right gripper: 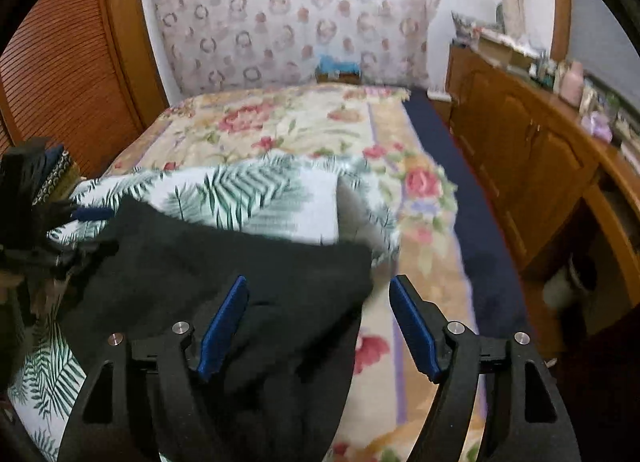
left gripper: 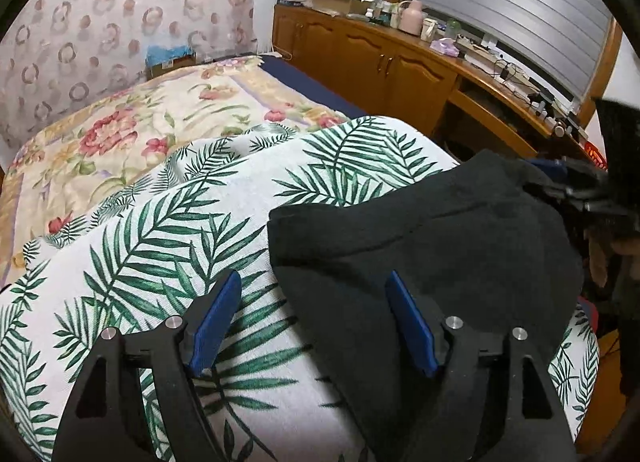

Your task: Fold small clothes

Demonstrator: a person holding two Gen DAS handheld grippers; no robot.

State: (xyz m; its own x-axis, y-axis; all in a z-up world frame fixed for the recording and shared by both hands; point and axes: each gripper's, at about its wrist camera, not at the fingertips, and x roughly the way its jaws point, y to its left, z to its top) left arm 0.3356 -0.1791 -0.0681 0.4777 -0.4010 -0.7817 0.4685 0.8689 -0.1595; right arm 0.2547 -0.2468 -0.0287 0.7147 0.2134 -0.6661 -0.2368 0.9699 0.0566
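Both blue-padded black grippers, left gripper and right gripper, stand wide and hold nothing. Between them, the small dark soft-knit garment lies on the palm-leaf printed white cloth near the bed's near edge. Best flatten it and square its edges before regripping.
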